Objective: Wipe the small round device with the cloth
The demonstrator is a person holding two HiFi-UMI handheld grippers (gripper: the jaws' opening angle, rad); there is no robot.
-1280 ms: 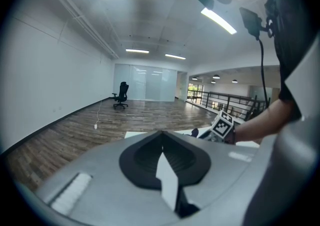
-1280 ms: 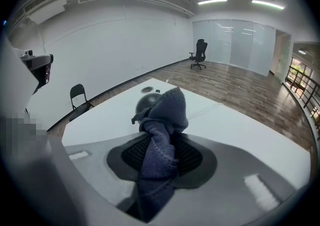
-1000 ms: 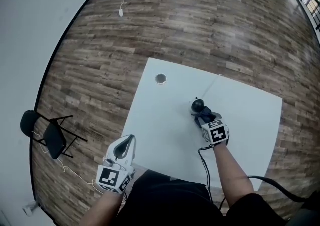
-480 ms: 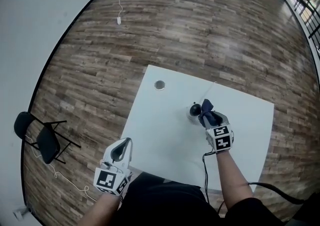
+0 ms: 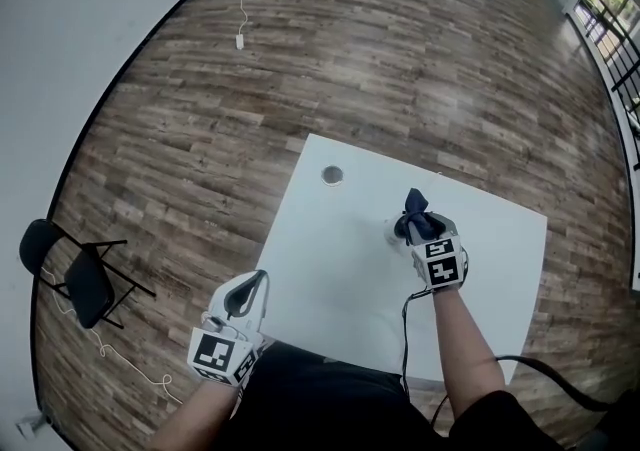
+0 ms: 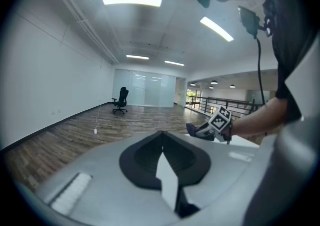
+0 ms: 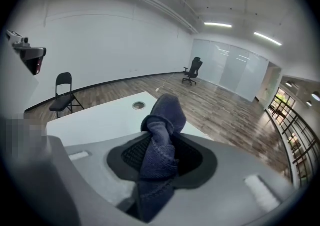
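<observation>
Your right gripper [image 7: 161, 156] has its jaws clamped on the cloth [image 7: 164, 115]. The dark blue bundle stands up between the jaws and reaches past their tips. Your left gripper [image 6: 162, 142] has its jaws closed together, with nothing between them.

In the head view the right gripper hangs over the middle right of the table [image 5: 330, 269], with the cloth pointing far. The device [image 5: 392, 230] sits on the table just left of the right gripper. Cloth and gripper cover most of it, so only a pale edge shows. You cannot tell whether the cloth touches it.

The left gripper is at the table's near left corner, well apart from the right gripper. A round hole [image 5: 332, 175] lies in the tabletop, far left of the cloth.
</observation>
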